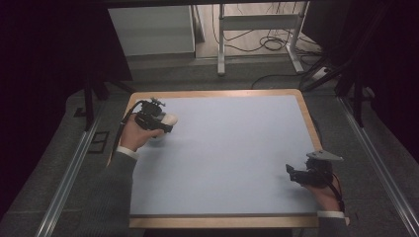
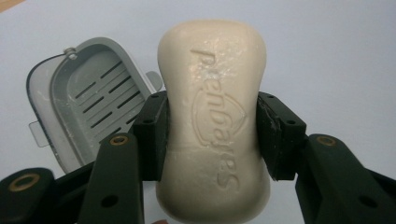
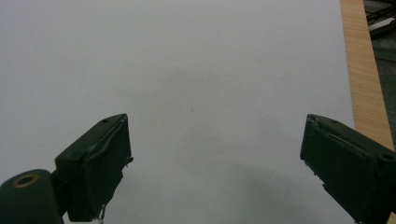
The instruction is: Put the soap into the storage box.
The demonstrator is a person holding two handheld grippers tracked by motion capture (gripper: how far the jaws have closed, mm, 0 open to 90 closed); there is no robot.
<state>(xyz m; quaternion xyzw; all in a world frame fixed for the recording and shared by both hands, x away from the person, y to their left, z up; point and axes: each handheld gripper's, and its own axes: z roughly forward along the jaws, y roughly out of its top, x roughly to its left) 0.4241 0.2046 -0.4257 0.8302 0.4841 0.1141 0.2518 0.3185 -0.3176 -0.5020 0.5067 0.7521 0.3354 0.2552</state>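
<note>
A cream bar of soap (image 2: pixel 212 116) with embossed lettering is clamped across its middle by my left gripper (image 2: pixel 211 135), both black pads pressed on its sides. In the high view that left gripper (image 1: pixel 160 123) hovers near the table's far left corner with the soap (image 1: pixel 169 118) in it. A grey slotted soap dish (image 2: pixel 88 100) lies on the mat just left of the soap, with nothing in it. My right gripper (image 3: pixel 215 158) stands open over bare mat; in the high view the right gripper (image 1: pixel 292 173) is near the front right edge.
A pale blue mat (image 1: pixel 227 153) covers the wooden table (image 1: pixel 222 222). The table's wooden edge (image 3: pixel 366 84) runs along the right of the right gripper view. Cables and a white desk frame (image 1: pixel 257 29) lie on the floor beyond the table.
</note>
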